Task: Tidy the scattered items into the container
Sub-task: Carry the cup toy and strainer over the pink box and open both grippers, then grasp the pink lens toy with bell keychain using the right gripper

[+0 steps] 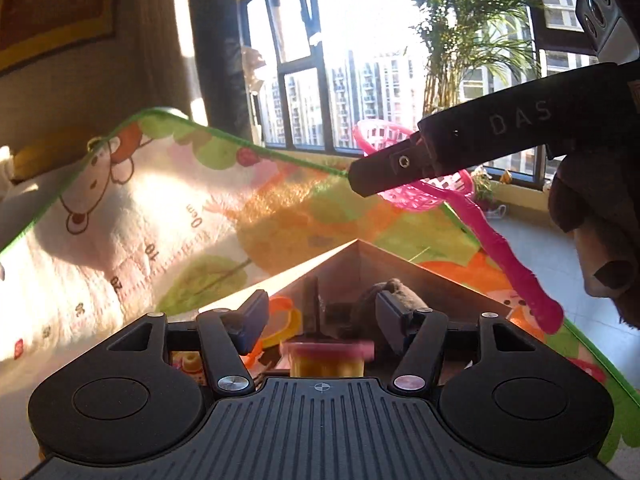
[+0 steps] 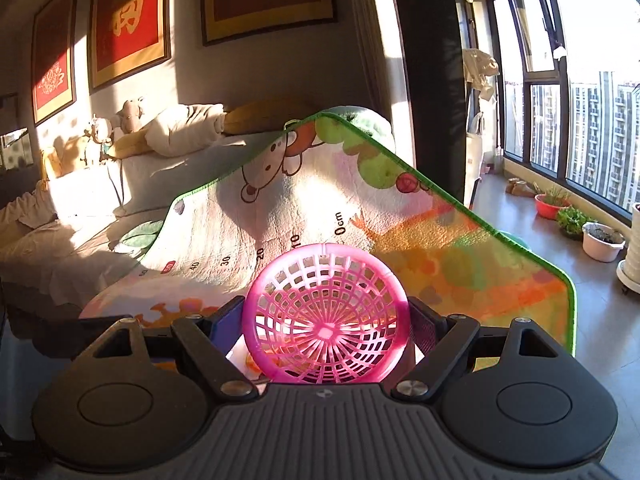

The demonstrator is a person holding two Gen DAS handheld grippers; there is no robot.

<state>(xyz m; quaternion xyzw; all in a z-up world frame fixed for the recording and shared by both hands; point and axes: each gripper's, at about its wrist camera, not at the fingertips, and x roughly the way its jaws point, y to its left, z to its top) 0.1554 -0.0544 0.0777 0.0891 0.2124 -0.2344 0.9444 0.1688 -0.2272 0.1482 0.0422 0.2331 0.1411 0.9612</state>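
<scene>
Between the fingers of the right tongs (image 2: 326,316) stood a pink plastic strainer (image 2: 326,316), its round mesh bowl on edge and facing the right wrist camera. Both fingers pressed on the rim, one at each side, so the tongs were clamped on it. That view hid the handle entirely. The left wrist view supplied it: there the right tongs (image 1: 394,168) came in from the right, held by a dark-gloved hand (image 1: 596,232), with the strainer's (image 1: 492,240) long pink handle hanging down and to the right, clear of the play mat (image 1: 132,208) below.

Only the left wrist view showed the container (image 1: 404,272), a metal box with one corner pointing away, lying on the mat. Inside it lay a grey soft toy (image 1: 394,294), an orange and yellow plastic piece (image 1: 282,320) and a small yellow tub with a pink lid (image 1: 328,358), blurred, low between the fingers. The left tongs (image 1: 322,320) stood apart above the box, with no pad touching anything.

Only the right wrist view took in the bed (image 2: 80,216) at far left, with pillows and stuffed animals, the red framed pictures (image 2: 128,20) above it, and plant pots (image 2: 602,240) on the floor by the window at right.
</scene>
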